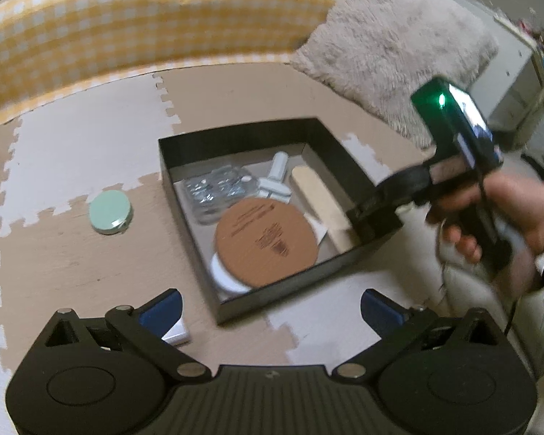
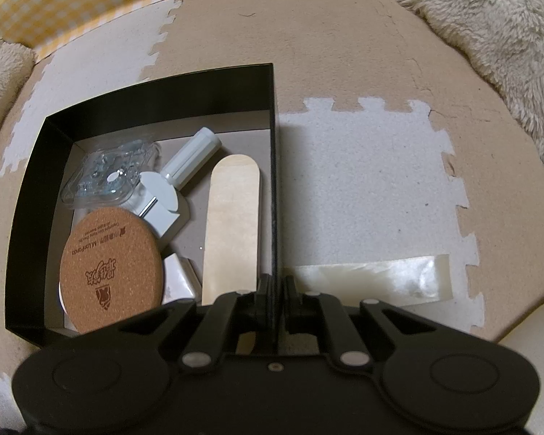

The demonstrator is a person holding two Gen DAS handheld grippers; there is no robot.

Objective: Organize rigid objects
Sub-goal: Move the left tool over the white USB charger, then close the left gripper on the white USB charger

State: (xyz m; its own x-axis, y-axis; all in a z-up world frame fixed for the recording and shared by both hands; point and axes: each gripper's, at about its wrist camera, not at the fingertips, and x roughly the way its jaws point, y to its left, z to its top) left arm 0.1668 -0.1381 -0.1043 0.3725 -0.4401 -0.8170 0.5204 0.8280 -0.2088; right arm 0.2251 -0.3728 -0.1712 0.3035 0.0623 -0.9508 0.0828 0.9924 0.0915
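The right gripper [image 2: 276, 290] is clenching the black box's [image 2: 29, 195] side wall; the cork coaster [image 2: 110, 272] inside is hiding a white disc [image 1: 223, 275]; the left gripper [image 1: 271, 306] is gaping empty, half covering a white block [image 1: 177, 335]; a green tin [image 1: 109, 212] is lying outside, blurred.

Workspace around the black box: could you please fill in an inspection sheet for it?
Surface: foam puzzle mat, beige and white.
Job's things: black box holds cork coaster, wooden stick, clear plastic case; green round tin outside on the mat.
Clutter: strip of tape beside the box.
Grippers: left gripper open, empty; right gripper shut on the box wall.
Cables: nothing seen.
Surroundings: checked cushion, fluffy pillow.
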